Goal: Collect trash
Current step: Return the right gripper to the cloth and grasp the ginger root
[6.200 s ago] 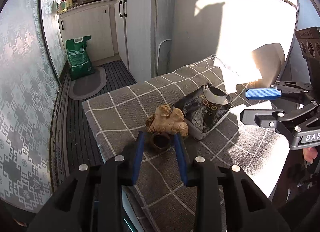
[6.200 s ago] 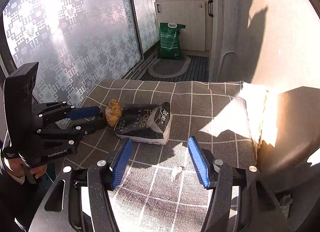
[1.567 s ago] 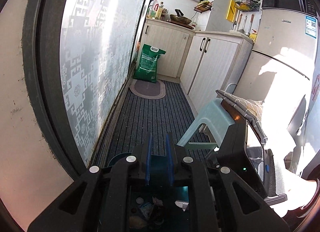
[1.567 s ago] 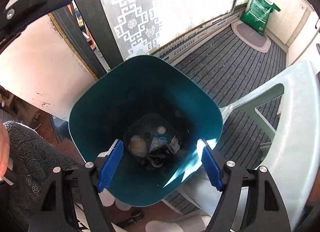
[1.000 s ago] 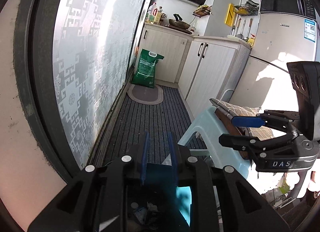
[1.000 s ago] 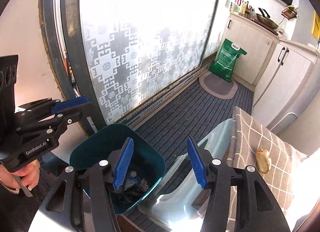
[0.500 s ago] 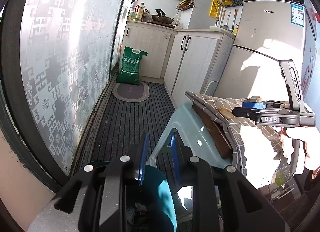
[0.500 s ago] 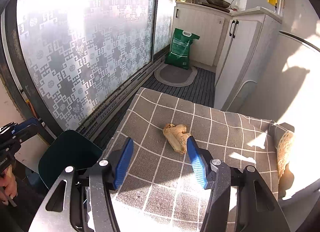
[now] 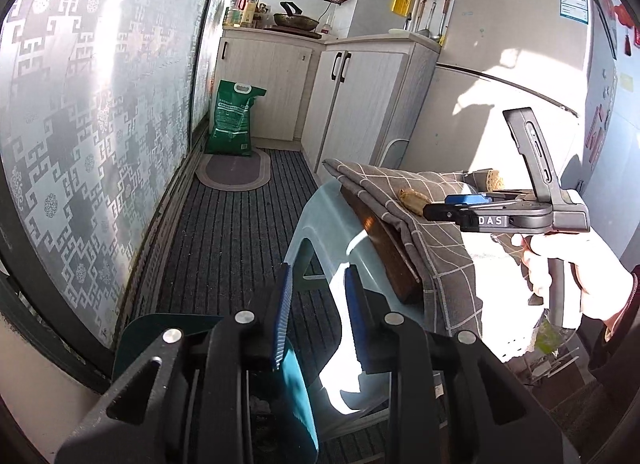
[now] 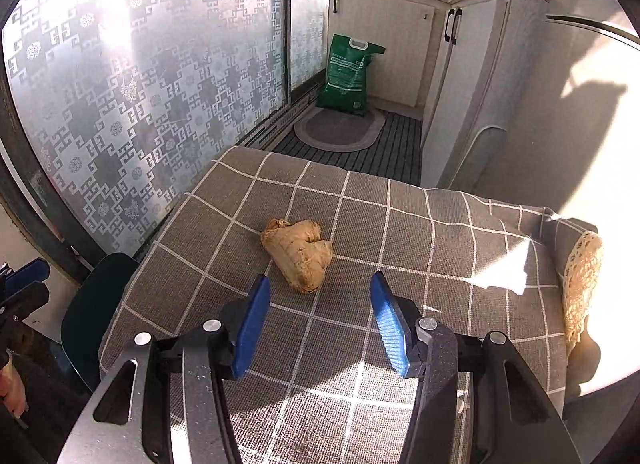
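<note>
Right gripper (image 10: 318,316), black frame with blue pads: jaws spread and closing, nothing between them. It points down at a grey checked cloth (image 10: 400,232) covering the tabletop. Just beyond the pads, apart from them, lies a tan, knobbly ginger-like lump (image 10: 298,254) on the cloth, near the edge facing the window. A pale woven mat (image 10: 582,284) hangs at the cloth's right end.

Left gripper (image 9: 318,318), same build: jaws narrowly spread and opening, nothing between them. Directly below it stands a dark teal plastic bin (image 9: 160,330), on the floor beside a pale green plastic stool (image 9: 320,219) that carries the cloth. Small items lie at the bin's bottom; too dark to identify.

In the left wrist view the right hand (image 9: 568,264) holds its gripper level with the lump.

Farther off: ribbed dark floor mat (image 9: 228,232), oval grey rug (image 10: 340,129), green sack (image 10: 348,75) against white cabinets (image 9: 360,103), patterned frosted window (image 10: 140,83).
</note>
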The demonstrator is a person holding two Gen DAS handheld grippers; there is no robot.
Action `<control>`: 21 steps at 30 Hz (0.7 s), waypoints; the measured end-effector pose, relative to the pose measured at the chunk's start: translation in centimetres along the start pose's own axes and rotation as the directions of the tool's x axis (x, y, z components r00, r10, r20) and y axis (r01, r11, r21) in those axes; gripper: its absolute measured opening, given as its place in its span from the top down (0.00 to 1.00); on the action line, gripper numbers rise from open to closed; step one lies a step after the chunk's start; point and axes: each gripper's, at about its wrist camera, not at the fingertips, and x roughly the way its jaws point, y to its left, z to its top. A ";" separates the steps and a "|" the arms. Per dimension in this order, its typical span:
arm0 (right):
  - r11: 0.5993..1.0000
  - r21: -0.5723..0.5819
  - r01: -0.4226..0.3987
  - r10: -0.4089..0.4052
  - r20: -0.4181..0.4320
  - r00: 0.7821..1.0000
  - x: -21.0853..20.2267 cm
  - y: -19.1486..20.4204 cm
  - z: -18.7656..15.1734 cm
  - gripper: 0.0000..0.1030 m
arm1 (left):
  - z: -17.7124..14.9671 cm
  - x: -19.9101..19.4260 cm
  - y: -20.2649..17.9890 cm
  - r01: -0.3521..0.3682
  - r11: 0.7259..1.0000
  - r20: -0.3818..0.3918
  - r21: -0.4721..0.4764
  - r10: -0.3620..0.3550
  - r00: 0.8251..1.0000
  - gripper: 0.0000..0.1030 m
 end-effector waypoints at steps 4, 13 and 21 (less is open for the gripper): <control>1.000 0.000 -0.025 0.025 -0.006 1.000 0.7 0.2 0.4 0.53 | -0.1 0.2 0.2 0.012 1.000 -0.010 -0.019 -0.012 1.000 0.71; 0.998 0.009 -0.063 0.063 -0.022 0.998 1.6 0.1 0.8 0.71 | -0.1 0.2 0.1 0.028 0.999 -0.011 -0.025 -0.029 1.000 0.70; 0.998 -0.038 -0.049 0.049 0.005 0.999 -0.2 0.9 1.1 0.78 | -0.1 0.0 0.5 0.033 0.999 -0.006 -0.041 -0.033 0.999 0.69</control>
